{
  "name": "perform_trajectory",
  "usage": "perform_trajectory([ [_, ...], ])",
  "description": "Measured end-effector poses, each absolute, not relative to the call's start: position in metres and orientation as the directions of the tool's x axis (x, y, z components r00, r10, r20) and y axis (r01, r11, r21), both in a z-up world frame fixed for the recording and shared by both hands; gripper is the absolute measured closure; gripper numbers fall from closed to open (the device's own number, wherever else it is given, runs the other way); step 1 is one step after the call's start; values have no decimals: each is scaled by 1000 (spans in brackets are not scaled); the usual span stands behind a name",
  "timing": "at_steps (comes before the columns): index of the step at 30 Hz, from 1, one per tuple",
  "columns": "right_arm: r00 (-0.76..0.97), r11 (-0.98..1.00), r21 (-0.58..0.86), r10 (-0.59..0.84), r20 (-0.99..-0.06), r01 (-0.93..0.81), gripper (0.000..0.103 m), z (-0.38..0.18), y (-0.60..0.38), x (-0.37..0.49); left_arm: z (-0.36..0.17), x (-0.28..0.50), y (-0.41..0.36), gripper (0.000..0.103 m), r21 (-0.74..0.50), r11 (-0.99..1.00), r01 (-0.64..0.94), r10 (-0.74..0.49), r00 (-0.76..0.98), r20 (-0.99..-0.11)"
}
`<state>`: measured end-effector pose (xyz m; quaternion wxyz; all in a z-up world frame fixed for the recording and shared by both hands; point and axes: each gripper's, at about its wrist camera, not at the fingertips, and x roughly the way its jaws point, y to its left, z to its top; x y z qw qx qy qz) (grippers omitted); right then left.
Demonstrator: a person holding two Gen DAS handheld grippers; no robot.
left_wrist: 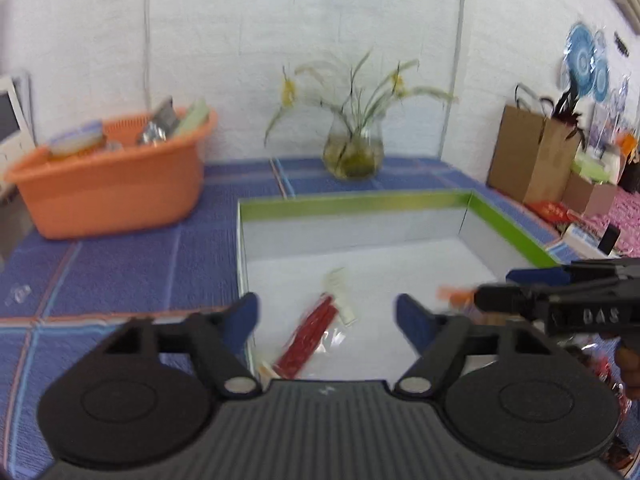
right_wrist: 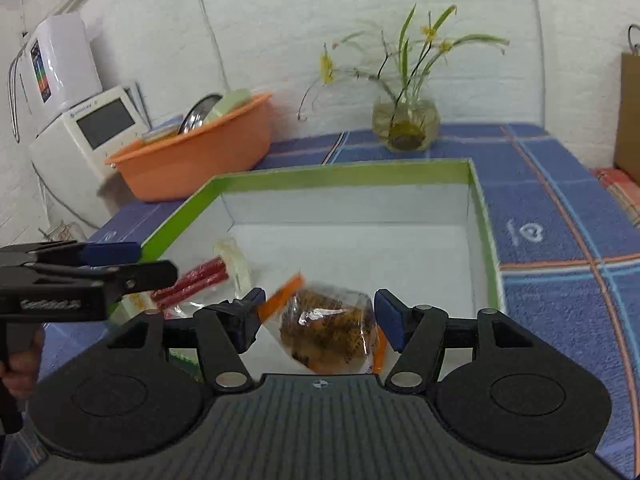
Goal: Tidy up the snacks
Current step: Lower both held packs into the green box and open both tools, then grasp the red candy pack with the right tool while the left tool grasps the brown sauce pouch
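A green-rimmed white box lies open on the blue checked cloth. A clear packet of red sticks lies on the box floor. My left gripper is open and empty above it at the box's near left edge. My right gripper is open, its jaws on either side of a clear bag of brown snacks with orange trim over the box's near part. I cannot tell whether the bag touches the pads. The right gripper also shows at the right of the left wrist view.
An orange basin with packets and a metal lid stands back left. A glass vase with plants stands behind the box. Brown paper bags and clutter are at the right. White appliances stand far left.
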<state>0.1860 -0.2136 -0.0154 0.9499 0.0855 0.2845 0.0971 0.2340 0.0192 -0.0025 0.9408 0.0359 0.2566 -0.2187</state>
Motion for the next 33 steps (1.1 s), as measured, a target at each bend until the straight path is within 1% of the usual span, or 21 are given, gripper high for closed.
perform_trajectory([
  [1, 847, 968, 212, 224, -482, -136, 0, -8, -217, 182, 4, 227, 21, 8, -25, 906, 423, -383, 792, -476],
  [3, 887, 964, 202, 243, -392, -175, 0, 10, -223, 167, 16, 209, 24, 7, 14, 905, 426, -378, 818, -434],
  [5, 907, 958, 172, 273, -322, -228, 0, 25, -229, 147, 23, 189, 32, 1, 29, 910, 413, -366, 837, -407],
  [8, 917, 953, 102, 303, -261, -286, 0, 39, -234, 106, 19, 154, 48, 1, 37, 927, 373, -329, 857, -396],
  [10, 915, 948, 68, 316, -252, -310, 0, 39, -238, 79, 9, 133, 62, 1, 6, 942, 335, -302, 856, -419],
  [14, 901, 949, 42, 311, -303, -313, 0, 24, -250, 38, -16, 100, 91, 1, -115, 961, 250, -274, 841, -467],
  [16, 884, 953, 57, 297, -362, -297, 0, 12, -258, 29, -28, 87, 105, 1, -200, 957, 209, -282, 827, -486],
  [18, 879, 971, 78, 238, -413, -226, 0, 0, -265, 20, -37, 82, 115, 1, -262, 948, 179, -294, 803, -518],
  [20, 876, 982, 105, 185, -446, -154, 0, -10, -274, 16, -41, 83, 119, 1, -265, 951, 158, -284, 787, -547],
  [22, 865, 987, 117, 152, -479, -108, 0, -20, -278, 17, -40, 85, 117, 1, -256, 955, 152, -273, 791, -547],
  [24, 847, 992, 106, 109, -519, -63, 0, -29, -275, 23, -37, 89, 114, 1, -272, 948, 167, -294, 788, -541],
  [26, 828, 993, 105, 106, -550, -57, 0, -36, -269, 31, -33, 92, 105, 1, -272, 942, 197, -318, 785, -532],
  [30, 795, 990, 102, 142, -590, -101, 0, -47, -256, 41, -29, 99, 85, 1, -232, 942, 242, -331, 782, -529],
  [33, 772, 997, 36, 73, -631, -64, 0, -54, -248, 51, -30, 111, 70, 1, -201, 941, 274, -339, 766, -545],
])
